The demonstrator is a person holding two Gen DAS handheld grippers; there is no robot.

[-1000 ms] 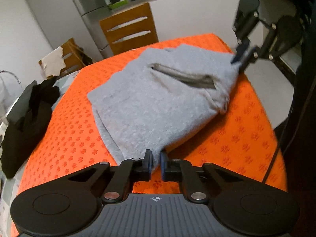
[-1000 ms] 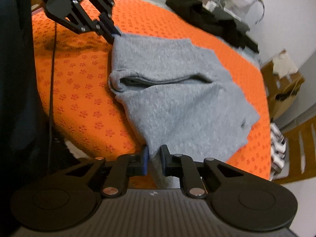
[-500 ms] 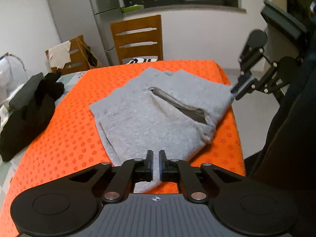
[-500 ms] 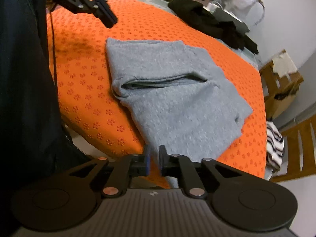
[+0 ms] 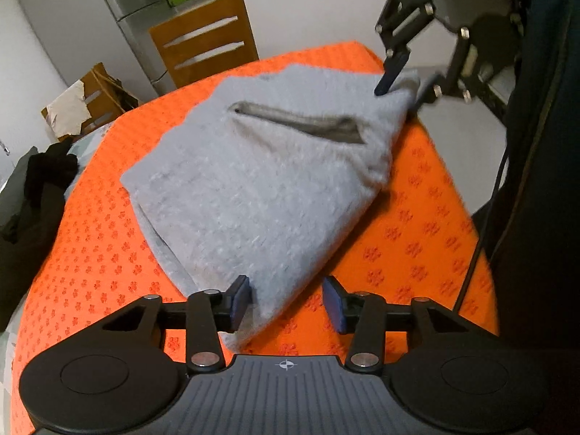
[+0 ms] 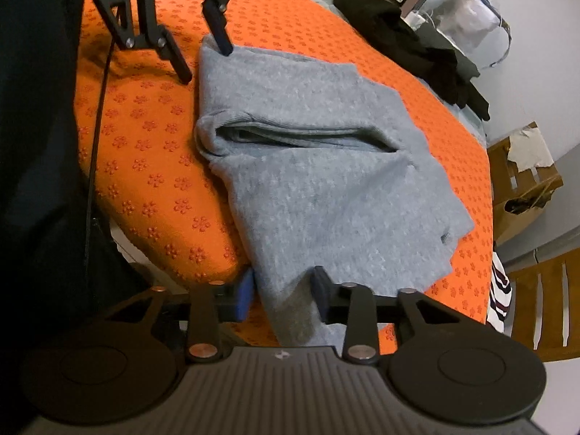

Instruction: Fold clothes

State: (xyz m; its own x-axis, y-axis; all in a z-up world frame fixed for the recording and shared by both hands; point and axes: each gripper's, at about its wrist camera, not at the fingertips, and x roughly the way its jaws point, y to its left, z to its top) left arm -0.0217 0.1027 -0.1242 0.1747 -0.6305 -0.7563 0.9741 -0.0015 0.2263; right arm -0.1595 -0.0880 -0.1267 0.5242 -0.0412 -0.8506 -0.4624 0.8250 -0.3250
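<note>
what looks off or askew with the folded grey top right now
The grey top lies crooked on the orange table, one corner hanging over the edge at the right tongs, and a fold gapes open across its middle.

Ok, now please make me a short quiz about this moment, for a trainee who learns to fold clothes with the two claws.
1. True or false: the left claw is shut on the grey garment.
2. The garment lies on a cover that is: A) blue, B) orange, C) white.
3. What sits between the fingers of the right claw?

Key: 1 false, its jaws stand open around a corner of it; 2 B; 3 an edge of the grey garment, not gripped.
</note>
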